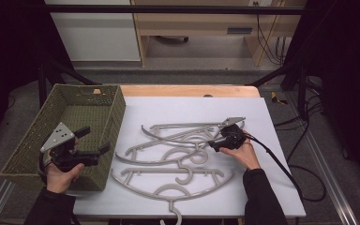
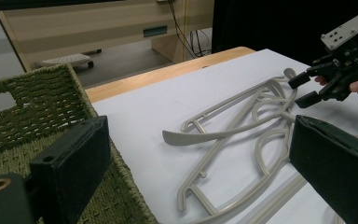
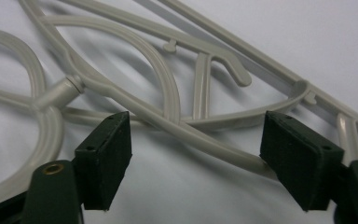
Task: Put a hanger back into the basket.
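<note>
At the table's left edge the left gripper hangs over the green woven basket, jaws wide and empty. Grey hangers lie tangled mid-table – the right gripper, near the right edge, straddles one hanger arm, pads apart – no grip.

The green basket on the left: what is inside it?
The woven green basket looks empty: its bare woven floor shows in the high view. The left tool and hand cover its near corner, so that part stays unseen.
</note>
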A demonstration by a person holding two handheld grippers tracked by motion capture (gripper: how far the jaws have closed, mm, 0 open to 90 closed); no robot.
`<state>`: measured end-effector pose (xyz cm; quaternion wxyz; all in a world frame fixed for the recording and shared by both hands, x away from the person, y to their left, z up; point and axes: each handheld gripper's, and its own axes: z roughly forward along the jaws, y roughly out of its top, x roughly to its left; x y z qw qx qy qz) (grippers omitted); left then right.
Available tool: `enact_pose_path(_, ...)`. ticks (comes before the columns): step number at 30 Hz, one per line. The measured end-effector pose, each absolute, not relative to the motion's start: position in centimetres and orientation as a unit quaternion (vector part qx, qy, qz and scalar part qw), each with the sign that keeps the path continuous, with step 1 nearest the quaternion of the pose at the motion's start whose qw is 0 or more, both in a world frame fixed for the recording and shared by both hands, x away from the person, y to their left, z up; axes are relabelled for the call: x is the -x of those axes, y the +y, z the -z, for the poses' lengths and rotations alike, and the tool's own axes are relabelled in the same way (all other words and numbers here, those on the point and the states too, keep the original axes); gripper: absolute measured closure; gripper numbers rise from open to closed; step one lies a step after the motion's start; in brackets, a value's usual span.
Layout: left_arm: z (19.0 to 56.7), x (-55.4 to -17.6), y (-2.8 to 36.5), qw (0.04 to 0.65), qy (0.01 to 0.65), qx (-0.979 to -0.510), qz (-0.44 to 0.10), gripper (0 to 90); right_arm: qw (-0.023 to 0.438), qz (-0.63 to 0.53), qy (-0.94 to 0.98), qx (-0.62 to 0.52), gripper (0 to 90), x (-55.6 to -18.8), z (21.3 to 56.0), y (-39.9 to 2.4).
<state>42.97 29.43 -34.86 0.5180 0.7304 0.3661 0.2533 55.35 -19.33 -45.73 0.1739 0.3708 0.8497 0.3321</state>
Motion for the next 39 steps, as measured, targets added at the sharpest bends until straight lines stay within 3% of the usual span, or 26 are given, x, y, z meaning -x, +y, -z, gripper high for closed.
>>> enact_pose_path(12, 35.0, -43.1, 29.3, 0.516, 0.366, -0.733, -0.252, 5.0, 0.173, -0.330, 0.855, -0.361, 27.8, -55.8, 46.5, -19.3)
enact_pose_path(17, 35.0, -43.0, 29.3, 0.517, 0.365, -0.732, -0.252, 5.0, 0.175, -0.328, 0.856, -0.360, 38.6, -55.7, 46.0, -19.7)
enact_pose_path(21, 35.0, -43.1, 29.3, 0.516, 0.366, -0.733, -0.251, 5.0, 0.169, -0.335, 0.856, -0.356, 34.7, -55.6, 46.1, -19.5)
enact_pose_path(26, 35.0, -43.1, 29.2, 0.515, 0.365, -0.734, -0.251, 5.0, 0.167, -0.351, 0.854, -0.347, 36.0, -55.2, 45.4, -19.3)
enact_pose_path(32, 35.0, -43.0, 29.2, 0.517, 0.364, -0.733, -0.251, 5.1, 0.168, -0.398, 0.844, -0.318, 37.4, -54.1, 43.0, -17.6)
enact_pose_path(39, 34.9, -43.0, 29.3, 0.518, 0.363, -0.733, -0.252, 5.1, 0.133, -0.371, 0.869, -0.299, 41.7, -54.6, 42.2, -14.1)
